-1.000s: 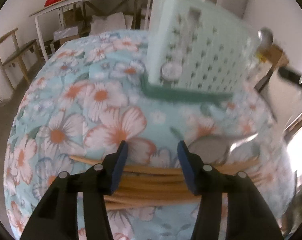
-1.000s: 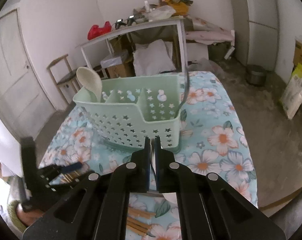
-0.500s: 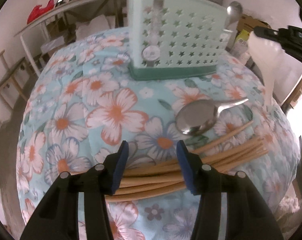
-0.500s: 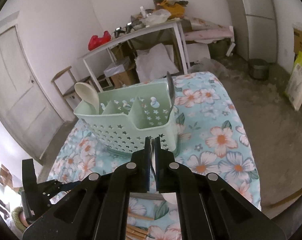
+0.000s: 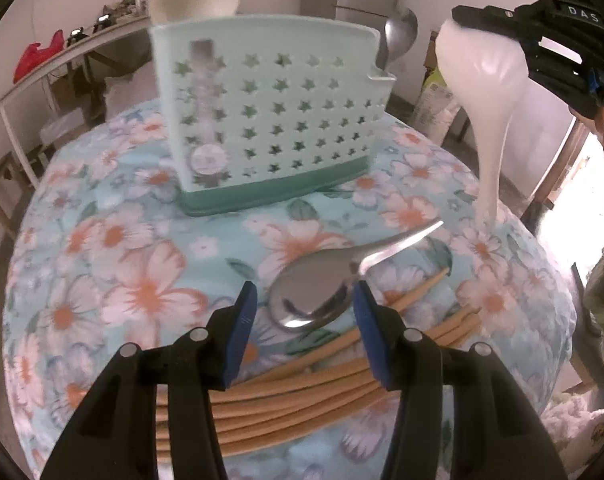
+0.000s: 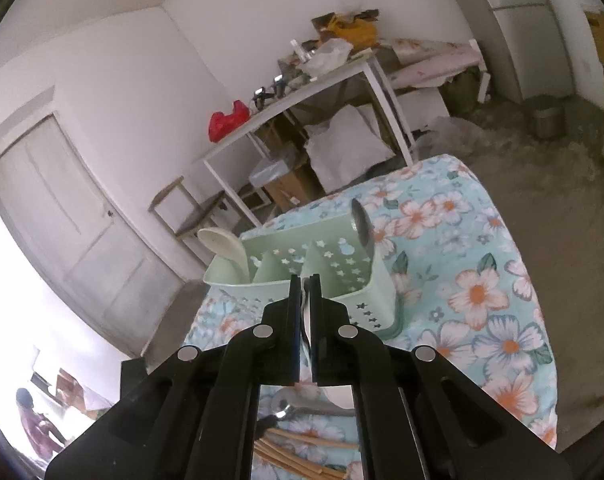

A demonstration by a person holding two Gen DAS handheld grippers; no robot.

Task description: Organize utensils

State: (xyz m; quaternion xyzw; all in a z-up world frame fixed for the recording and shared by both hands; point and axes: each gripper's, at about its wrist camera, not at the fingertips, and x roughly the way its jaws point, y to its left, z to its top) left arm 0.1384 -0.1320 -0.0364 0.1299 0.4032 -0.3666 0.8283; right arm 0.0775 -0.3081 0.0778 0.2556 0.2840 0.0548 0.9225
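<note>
White spoon pinched in right fingers, held above caddy; left fingers spread w/ metal spoon between.

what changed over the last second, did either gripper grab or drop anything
The left gripper, open throughout, advanced from over the chopsticks until its fingers flank the bowl of the metal spoon; nothing is gripped yet. The right gripper rose and tilted toward the green caddy, clamped all along on the white spoon. Caddy, its white and metal spoons, chopsticks and the metal spoon on the cloth stayed put.
</note>
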